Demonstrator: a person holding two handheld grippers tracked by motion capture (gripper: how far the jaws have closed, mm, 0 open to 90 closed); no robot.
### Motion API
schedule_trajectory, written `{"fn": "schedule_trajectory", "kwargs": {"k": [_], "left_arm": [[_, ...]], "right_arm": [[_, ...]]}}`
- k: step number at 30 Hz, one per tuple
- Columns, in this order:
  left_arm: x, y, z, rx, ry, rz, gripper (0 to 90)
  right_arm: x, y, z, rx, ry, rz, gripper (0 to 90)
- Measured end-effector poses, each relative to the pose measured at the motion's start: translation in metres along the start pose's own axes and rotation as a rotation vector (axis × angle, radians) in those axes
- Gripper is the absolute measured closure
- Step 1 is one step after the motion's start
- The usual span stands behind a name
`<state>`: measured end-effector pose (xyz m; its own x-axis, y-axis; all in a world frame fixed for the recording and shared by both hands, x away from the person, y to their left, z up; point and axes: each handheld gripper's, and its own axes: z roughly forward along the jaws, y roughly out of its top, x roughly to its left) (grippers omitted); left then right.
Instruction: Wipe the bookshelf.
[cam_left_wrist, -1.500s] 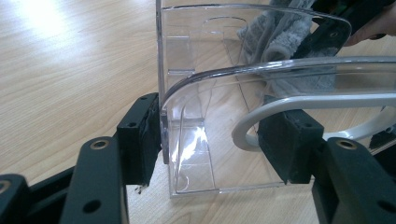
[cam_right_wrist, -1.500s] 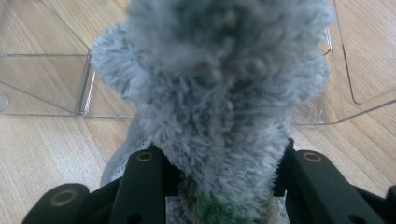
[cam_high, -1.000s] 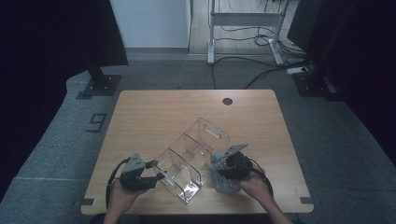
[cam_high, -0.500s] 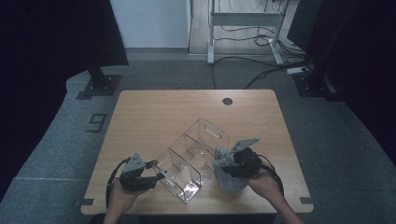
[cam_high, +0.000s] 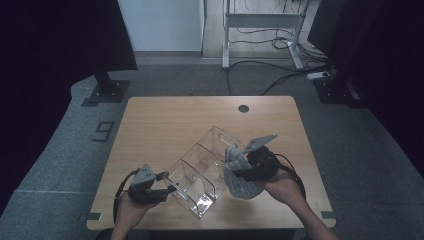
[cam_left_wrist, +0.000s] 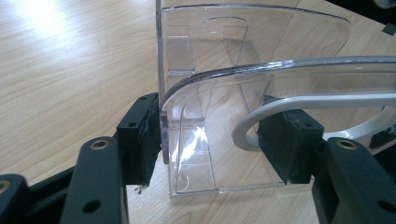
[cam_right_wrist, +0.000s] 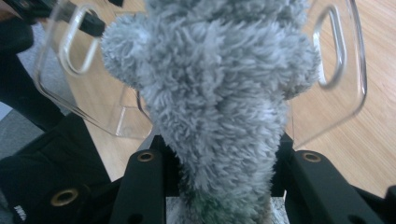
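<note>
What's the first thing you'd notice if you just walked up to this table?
Probably the fluffy grey cloth, bunched up and pinched in the right gripper just above the near right of the wooden table. Next to it sits a clear plastic organizer with dividers, and the left gripper clamps its end wall at the near left.

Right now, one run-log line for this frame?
left gripper: shut on clear organizer end wall | right gripper: shut on grey fluffy cloth, beside organizer | surface: wooden table
</note>
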<state>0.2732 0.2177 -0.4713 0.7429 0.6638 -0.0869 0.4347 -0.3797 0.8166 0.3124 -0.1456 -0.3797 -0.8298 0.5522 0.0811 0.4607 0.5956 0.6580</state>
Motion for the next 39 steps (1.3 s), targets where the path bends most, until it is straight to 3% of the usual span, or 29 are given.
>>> {"fn": "schedule_trajectory", "kwargs": {"k": [10,20,39], "left_arm": [[0.0,0.0,0.0,0.0,0.0,0.001,40.1],[0.0,0.0,0.0,0.001,-0.002,0.0,40.1],[0.0,0.001,0.0,0.005,0.0,0.003,40.2]], "right_arm": [[0.011,0.038,0.009,0.004,0.038,-0.033,60.9],[0.021,0.077,0.035,0.013,0.069,-0.066,60.9],[0.03,0.11,0.101,0.044,0.08,-0.078,60.9]]}}
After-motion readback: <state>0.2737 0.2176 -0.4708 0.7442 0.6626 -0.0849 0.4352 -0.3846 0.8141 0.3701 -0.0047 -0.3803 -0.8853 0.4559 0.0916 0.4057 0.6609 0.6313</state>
